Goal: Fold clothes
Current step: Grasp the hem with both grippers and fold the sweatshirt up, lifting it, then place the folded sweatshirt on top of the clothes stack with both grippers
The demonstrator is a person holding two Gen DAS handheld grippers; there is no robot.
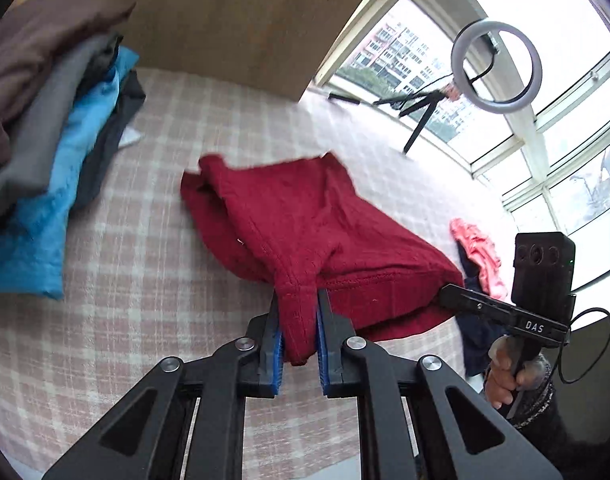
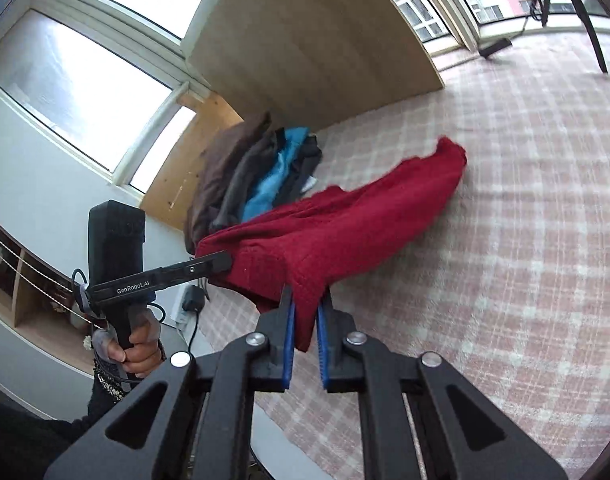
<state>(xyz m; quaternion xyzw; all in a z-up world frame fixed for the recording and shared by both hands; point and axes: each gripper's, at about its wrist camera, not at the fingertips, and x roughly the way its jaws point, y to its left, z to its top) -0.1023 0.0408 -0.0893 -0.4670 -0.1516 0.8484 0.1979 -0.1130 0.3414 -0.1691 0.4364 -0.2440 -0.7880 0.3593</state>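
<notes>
A dark red knitted garment (image 1: 305,220) hangs between my two grippers above the pink checked bed cover (image 1: 145,280); its far end rests on the cover. My left gripper (image 1: 298,300) is shut on one hem corner. My right gripper (image 2: 307,300) is shut on another corner of the same garment (image 2: 345,232). The right gripper also shows at the right of the left wrist view (image 1: 449,294), and the left gripper shows at the left of the right wrist view (image 2: 225,258).
A stack of folded clothes (image 1: 45,128), brown, grey, blue and dark, lies at the back left against a wooden headboard (image 1: 225,20). A pink and navy garment (image 1: 481,264) lies to the right. A ring light on a tripod (image 1: 495,68) stands by the windows.
</notes>
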